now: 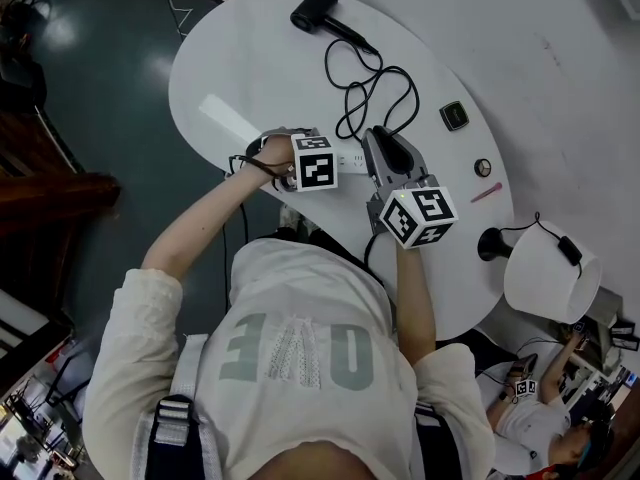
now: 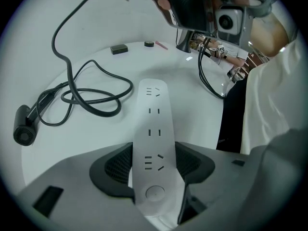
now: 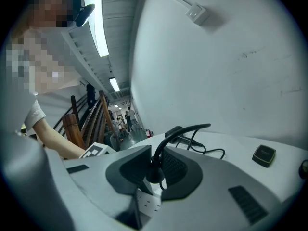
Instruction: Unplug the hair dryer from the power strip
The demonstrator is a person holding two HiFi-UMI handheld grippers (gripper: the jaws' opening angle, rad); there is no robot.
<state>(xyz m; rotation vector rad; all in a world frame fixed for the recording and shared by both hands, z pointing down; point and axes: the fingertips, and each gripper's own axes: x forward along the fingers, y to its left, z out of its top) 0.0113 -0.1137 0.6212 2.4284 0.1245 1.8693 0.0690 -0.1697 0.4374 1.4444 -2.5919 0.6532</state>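
The white power strip [image 2: 153, 129] lies on the white table [image 1: 250, 68], and my left gripper [image 2: 153, 160] is shut on its near end; all sockets I can see are empty. My right gripper [image 3: 154, 167] is shut on the black plug [image 3: 154, 173], just above a piece of the strip [image 3: 147, 203]. The black cord [image 3: 192, 128] arcs up out of the jaws. In the head view the left gripper [image 1: 318, 163] and right gripper [image 1: 388, 143] flank the strip [image 1: 350, 160]. The cord [image 1: 370, 93] loops back to the black hair dryer [image 1: 315, 13] at the far edge.
A small black square box [image 1: 454, 116], a round knob [image 1: 483, 167] and a pink pen [image 1: 487, 192] lie to the right. A white lamp [image 1: 550, 273] on a black base stands at the right edge. Another person sits at the lower right.
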